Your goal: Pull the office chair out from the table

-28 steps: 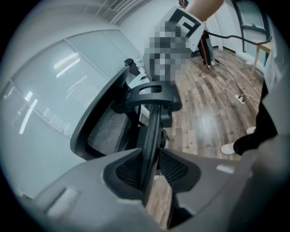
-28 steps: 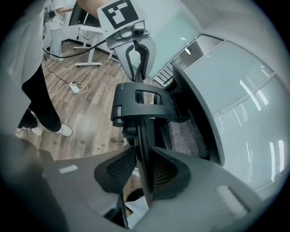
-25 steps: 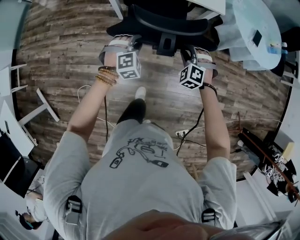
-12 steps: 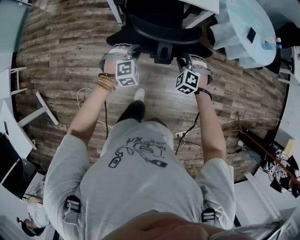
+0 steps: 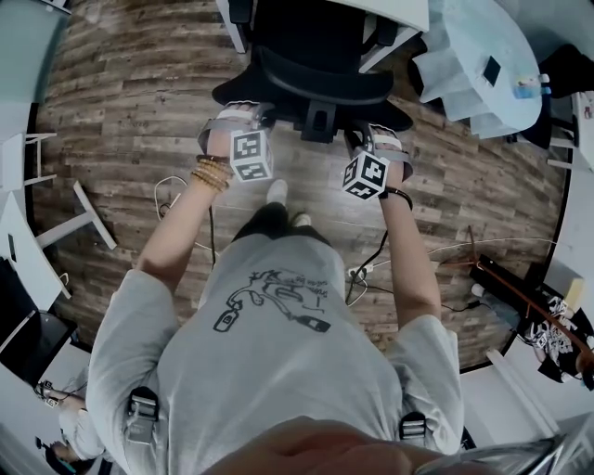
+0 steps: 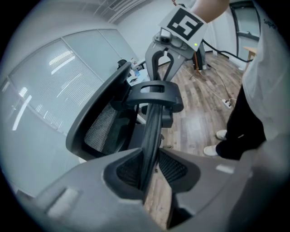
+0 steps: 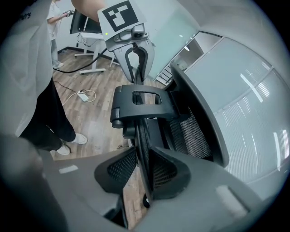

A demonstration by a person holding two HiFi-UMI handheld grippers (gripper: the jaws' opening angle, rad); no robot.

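Observation:
The black mesh office chair (image 5: 316, 83) stands at the top of the head view, its seat partly under the white table (image 5: 399, 11). My left gripper (image 5: 258, 107) and right gripper (image 5: 364, 137) clamp the two ends of its curved headrest bar. In the left gripper view the left gripper (image 6: 147, 170) pinches the thin black bar (image 6: 152, 131) between its ribbed pads, and the right gripper (image 6: 165, 59) holds the far end. The right gripper view mirrors this: the right gripper (image 7: 145, 170) is shut on the bar (image 7: 142, 136), with the left gripper (image 7: 135, 59) beyond the centre bracket (image 7: 145, 102).
My feet (image 5: 278, 190) stand on the wood floor just behind the chair. Cables and a power strip (image 5: 357, 271) lie to the right of them. A round white table (image 5: 492, 56) is at the upper right, white desk legs (image 5: 83, 215) at the left, and clutter (image 5: 538, 325) at the right.
Both grippers and the chair have come down the head view toward me. More of the chair's seat shows out from under the table. I have stepped back.

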